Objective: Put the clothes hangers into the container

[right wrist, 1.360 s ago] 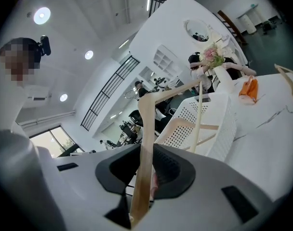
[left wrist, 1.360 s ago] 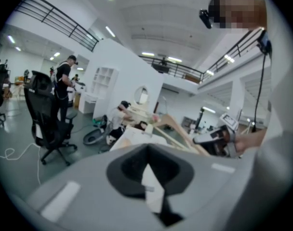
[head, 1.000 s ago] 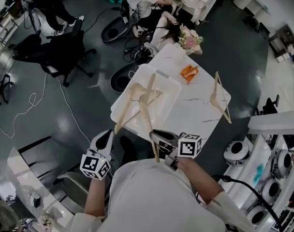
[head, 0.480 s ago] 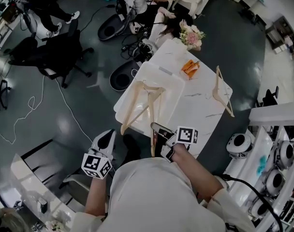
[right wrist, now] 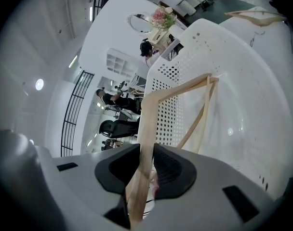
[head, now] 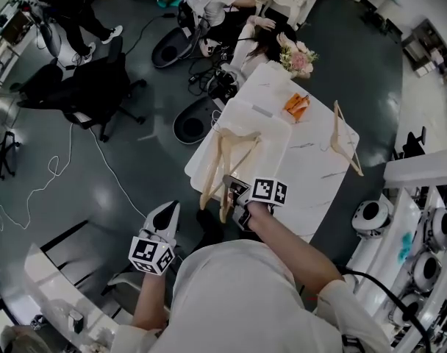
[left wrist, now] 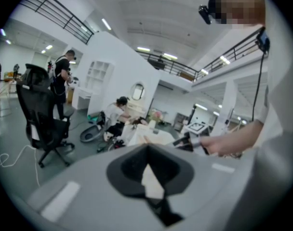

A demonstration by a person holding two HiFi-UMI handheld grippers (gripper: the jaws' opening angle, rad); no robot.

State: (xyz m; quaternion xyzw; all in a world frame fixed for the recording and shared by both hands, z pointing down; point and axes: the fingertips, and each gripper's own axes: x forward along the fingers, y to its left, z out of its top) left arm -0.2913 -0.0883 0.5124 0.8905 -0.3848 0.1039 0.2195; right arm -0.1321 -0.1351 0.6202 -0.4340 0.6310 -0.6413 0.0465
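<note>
Only the right gripper view shows the right tongs (right wrist: 141, 177) pinching a wooden hanger (right wrist: 151, 124) that reaches into the perforated container (right wrist: 223, 81). The head view shows another hanger (head: 345, 145) right of the container on the counter (head: 312, 190). The left tongs (left wrist: 147, 150) are closed and empty.

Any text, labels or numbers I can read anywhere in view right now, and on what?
No readable text.
Right marker cube, left marker cube: square patterns only, no letters.
Orange packet: print, if any, too small.
Grey strip: too small.
</note>
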